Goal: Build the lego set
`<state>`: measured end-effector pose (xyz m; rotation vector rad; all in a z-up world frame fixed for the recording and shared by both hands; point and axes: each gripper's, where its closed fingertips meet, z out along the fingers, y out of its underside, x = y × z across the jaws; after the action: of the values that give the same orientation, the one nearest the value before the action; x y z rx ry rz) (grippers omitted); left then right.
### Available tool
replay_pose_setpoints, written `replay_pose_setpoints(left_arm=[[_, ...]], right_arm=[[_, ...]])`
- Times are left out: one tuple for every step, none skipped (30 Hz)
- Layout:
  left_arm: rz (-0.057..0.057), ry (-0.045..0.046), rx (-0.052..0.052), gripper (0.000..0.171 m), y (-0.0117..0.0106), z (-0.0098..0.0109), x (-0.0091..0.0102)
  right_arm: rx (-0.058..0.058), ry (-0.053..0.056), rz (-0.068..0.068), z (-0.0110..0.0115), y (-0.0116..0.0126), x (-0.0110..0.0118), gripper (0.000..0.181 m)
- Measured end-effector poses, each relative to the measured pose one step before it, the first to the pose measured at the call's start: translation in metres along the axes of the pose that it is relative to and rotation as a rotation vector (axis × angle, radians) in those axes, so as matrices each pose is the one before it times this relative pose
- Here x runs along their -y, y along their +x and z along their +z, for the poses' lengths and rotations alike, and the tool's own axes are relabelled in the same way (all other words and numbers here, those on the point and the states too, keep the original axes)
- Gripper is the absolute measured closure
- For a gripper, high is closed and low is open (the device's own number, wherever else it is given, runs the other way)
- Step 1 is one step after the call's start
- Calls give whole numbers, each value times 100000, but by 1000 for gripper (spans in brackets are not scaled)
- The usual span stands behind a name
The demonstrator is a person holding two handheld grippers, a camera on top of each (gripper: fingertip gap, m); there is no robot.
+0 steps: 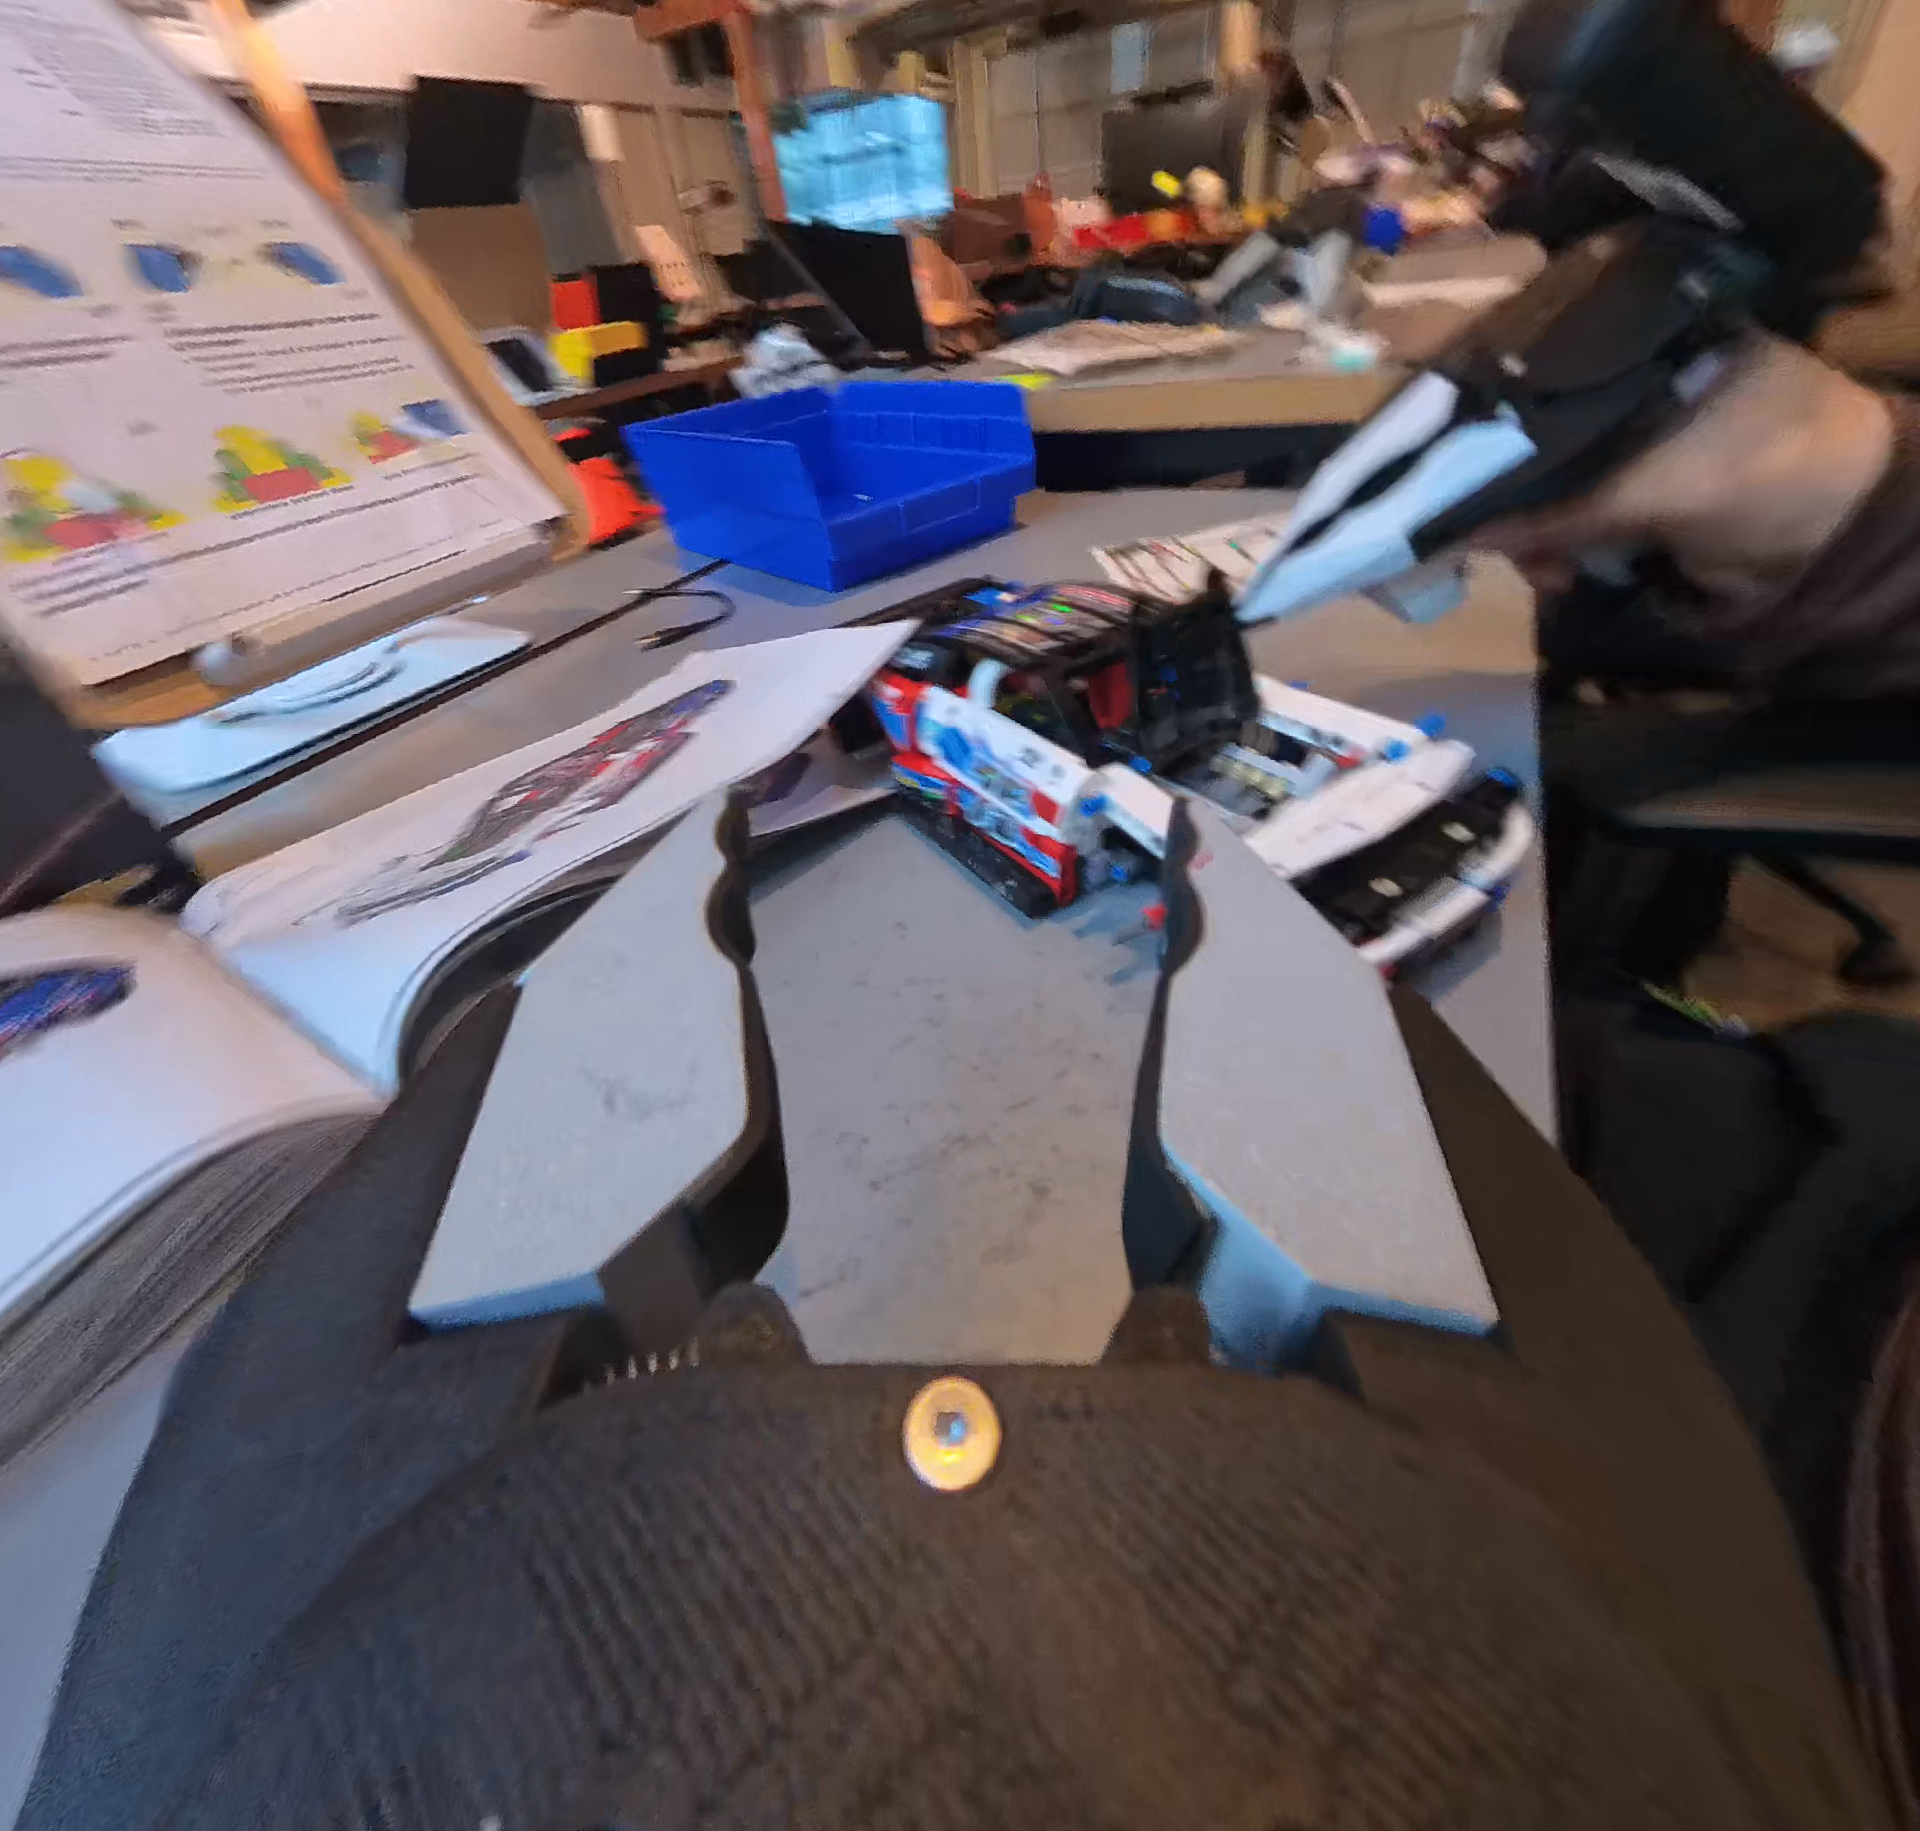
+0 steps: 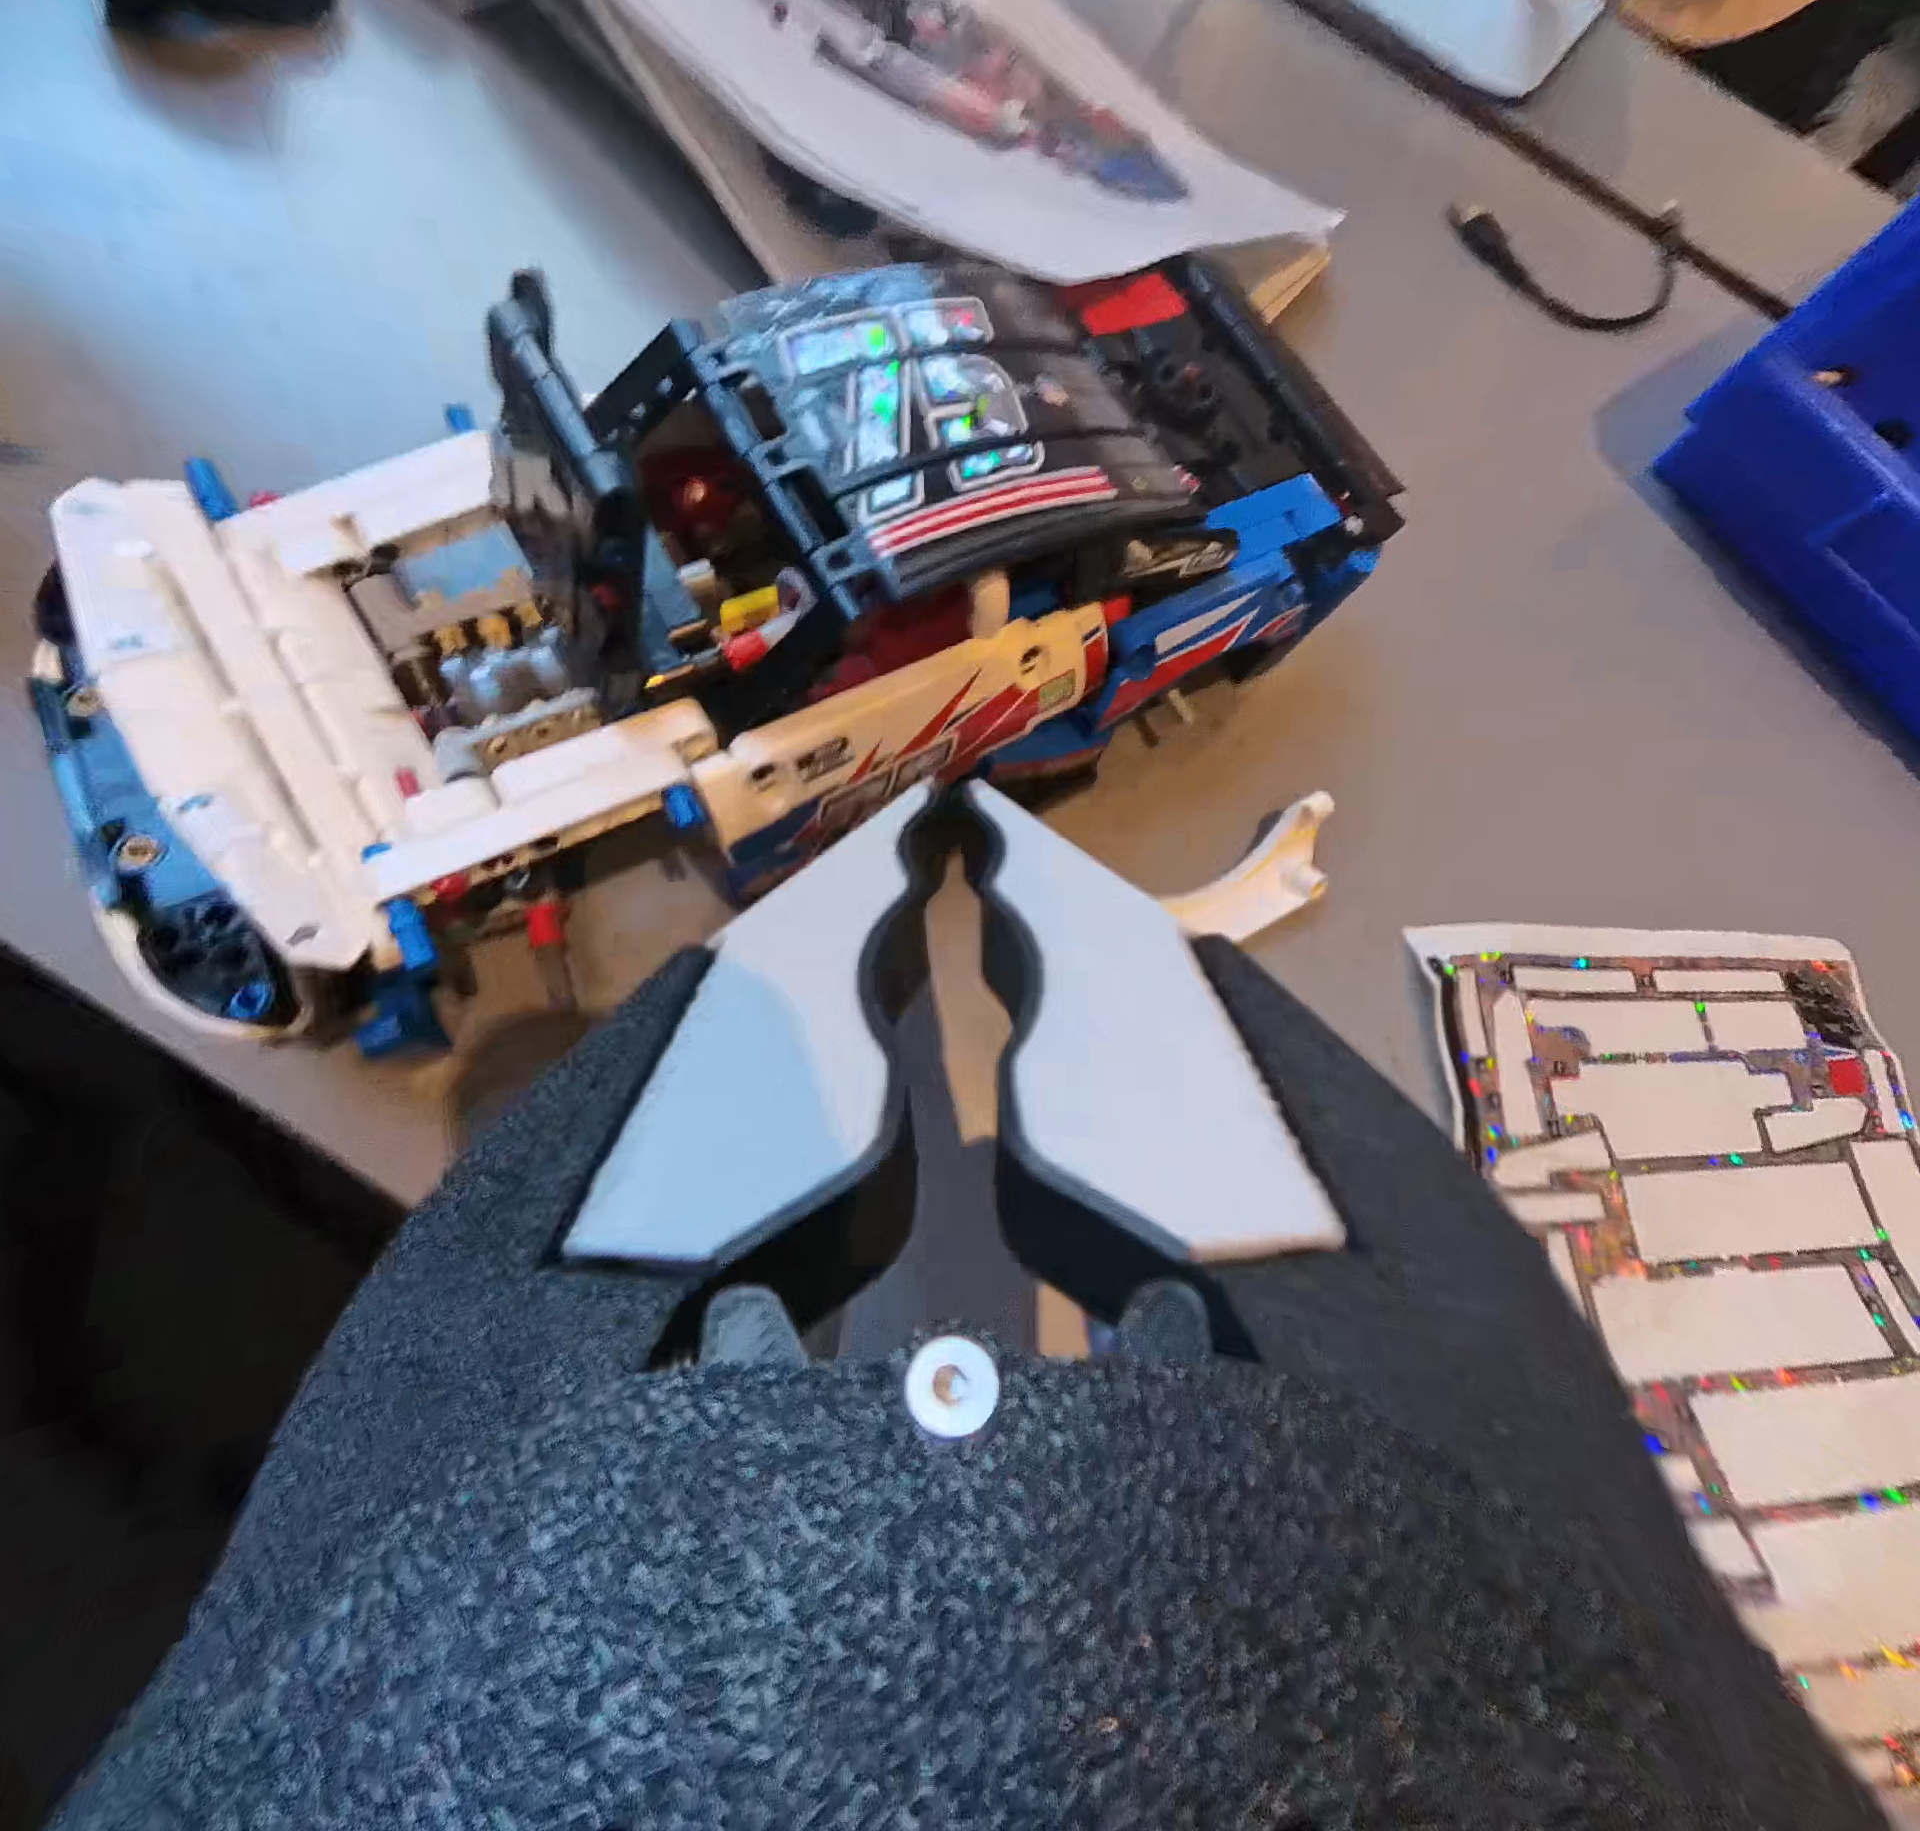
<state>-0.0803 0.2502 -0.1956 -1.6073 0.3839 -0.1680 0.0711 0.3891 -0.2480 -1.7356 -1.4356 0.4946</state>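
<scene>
A partly built lego race car (image 1: 1049, 784) lies on the grey table (image 1: 935, 1106), with a white nose, a black roof and red and blue sides. My left gripper (image 1: 956, 825) is open and empty, held low over the table just short of the car. In the right wrist view the car (image 2: 665, 628) fills the middle. My right gripper (image 2: 948, 799) is shut with nothing visible between its tips, close to the car's side. It also shows in the left wrist view (image 1: 1252, 602), by the car's upright black part. A loose white curved piece (image 2: 1257, 877) lies beside the car.
An open instruction booklet (image 1: 468, 825) lies left of the car, its page over the car's rear. A blue bin (image 1: 842, 477) stands behind, with a black cable (image 1: 675, 618) near it. A sticker sheet (image 2: 1714, 1262) lies to the right. A propped page (image 1: 208, 327) stands far left. The table edge (image 2: 208, 1075) is near the car's nose. The left gripper's tips are roughly 20 cm from the right gripper's. The loose white curved piece (image 2: 1257, 877) is about 10 cm from my right fingertips and 30 cm from my left.
</scene>
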Motion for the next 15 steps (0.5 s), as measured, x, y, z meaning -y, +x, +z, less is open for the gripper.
replay_pose_setpoints(left_arm=[[4982, -3001, -5542, 93, 1182, 390, 73], [4369, -2798, -2179, 96, 665, 559, 400], [4528, -2597, -4241, 106, 926, 640, 533], [3367, -2327, -4112, 109, 801, 793, 627], [2308, -2835, -4487, 109, 735, 945, 563], [1345, -2790, -6069, 109, 873, 1032, 519], [57, -2997, -7267, 110, 939, 1071, 387], [-997, -3499, -7079, 113, 826, 996, 265], [-1021, -4514, -6320, 118, 647, 875, 27], [-388, -5649, -4867, 118, 385, 789, -212], [664, -5156, -4652, 118, 394, 633, -217], [1242, -4856, -4184, 120, 422, 497, -265], [1078, -4942, -2067, 123, 146, 467, -309], [1178, -4842, -2524, 126, 274, 451, -373], [1118, -4728, -2580, 129, 266, 425, -418]], right_arm=[[2083, -1888, -246, -484, -295, -380, 181], [3217, -375, 1650, -530, -330, -315, 181], [5460, -394, 3511, -461, -516, -434, 181], [6701, -1129, 5125, -362, -629, -537, 180], [6806, -671, 4936, -246, -644, -391, 166], [5639, 67, 3665, -131, -559, -223, 152], [5017, 7, 2067, -52, -579, -218, 158], [5079, -203, 1353, 2, -672, -185, 166], [5059, 4, 2231, 71, -711, -80, 165], [4790, 404, 3533, 112, -665, 38, 159], [5468, 507, 3774, 151, -758, 15, 157], [6657, 659, 3093, 199, -931, -10, 157], [5909, 911, 2847, 221, -779, -24, 159], [3636, 391, 2930, 259, -372, -114, 160], [2027, -594, 2270, 258, -88, -212, 160]])
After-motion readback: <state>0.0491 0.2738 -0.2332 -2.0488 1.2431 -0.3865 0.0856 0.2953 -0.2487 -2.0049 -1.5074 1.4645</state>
